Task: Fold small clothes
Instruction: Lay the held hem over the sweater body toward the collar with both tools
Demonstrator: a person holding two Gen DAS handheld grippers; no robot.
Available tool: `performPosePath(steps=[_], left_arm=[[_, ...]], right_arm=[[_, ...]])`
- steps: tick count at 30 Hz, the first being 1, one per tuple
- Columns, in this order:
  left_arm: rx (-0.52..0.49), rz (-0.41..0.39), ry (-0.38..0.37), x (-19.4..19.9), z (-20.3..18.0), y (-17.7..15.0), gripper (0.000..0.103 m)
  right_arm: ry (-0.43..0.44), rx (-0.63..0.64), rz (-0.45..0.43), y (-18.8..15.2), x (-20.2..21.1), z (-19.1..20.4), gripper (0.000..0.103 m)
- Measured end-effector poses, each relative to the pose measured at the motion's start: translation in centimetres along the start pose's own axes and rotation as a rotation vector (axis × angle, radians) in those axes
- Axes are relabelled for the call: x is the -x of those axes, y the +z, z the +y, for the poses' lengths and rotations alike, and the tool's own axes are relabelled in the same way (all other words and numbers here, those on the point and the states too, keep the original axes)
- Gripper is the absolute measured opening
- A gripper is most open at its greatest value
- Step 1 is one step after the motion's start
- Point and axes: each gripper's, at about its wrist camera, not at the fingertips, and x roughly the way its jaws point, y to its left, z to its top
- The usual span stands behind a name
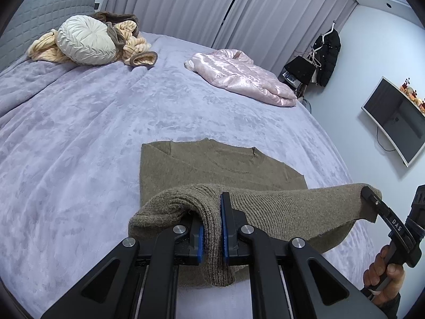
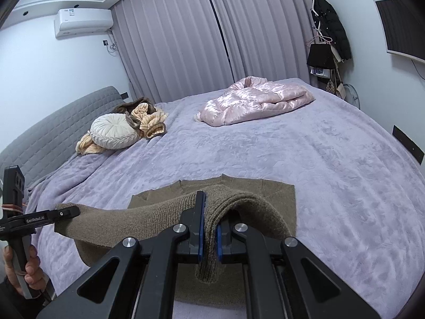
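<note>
A brown knitted sweater (image 1: 202,164) lies flat on the lavender bedspread (image 1: 79,133), neckline toward the far side. Its near hem is lifted off the bed and stretched between both grippers. My left gripper (image 1: 212,220) is shut on the hem's left corner, with the ribbed knit bunched between the blue pads. My right gripper (image 1: 370,195) pinches the other corner, held by a hand at the right edge. In the right wrist view the right gripper (image 2: 209,223) is shut on the sweater (image 2: 265,188), and the left gripper (image 2: 71,211) grips the hem at the left.
A pink quilted jacket (image 1: 239,79) lies at the bed's far right. A round cream cushion (image 1: 85,40) and a peach blanket (image 1: 132,45) sit by the grey headboard (image 1: 39,13). Curtains, a coat rack (image 2: 329,26) and a wall screen (image 1: 395,122) border the bed.
</note>
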Motion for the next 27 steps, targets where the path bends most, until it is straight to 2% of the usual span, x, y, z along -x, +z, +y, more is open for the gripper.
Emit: performPosePath(steps=[17, 27], left_arm=[[0.004, 0.076, 0.057, -6.1, -0.9, 3.3, 0.011], [0.027, 0.176, 0.086, -10.3, 0.3, 4.6, 0.011]], right_arm=[[-0.064, -0.030, 0.109, 1.6, -5.8, -2.5, 0.007], [-0.091, -0.018, 0.205, 2.8, -9.8, -2.6, 0.007]])
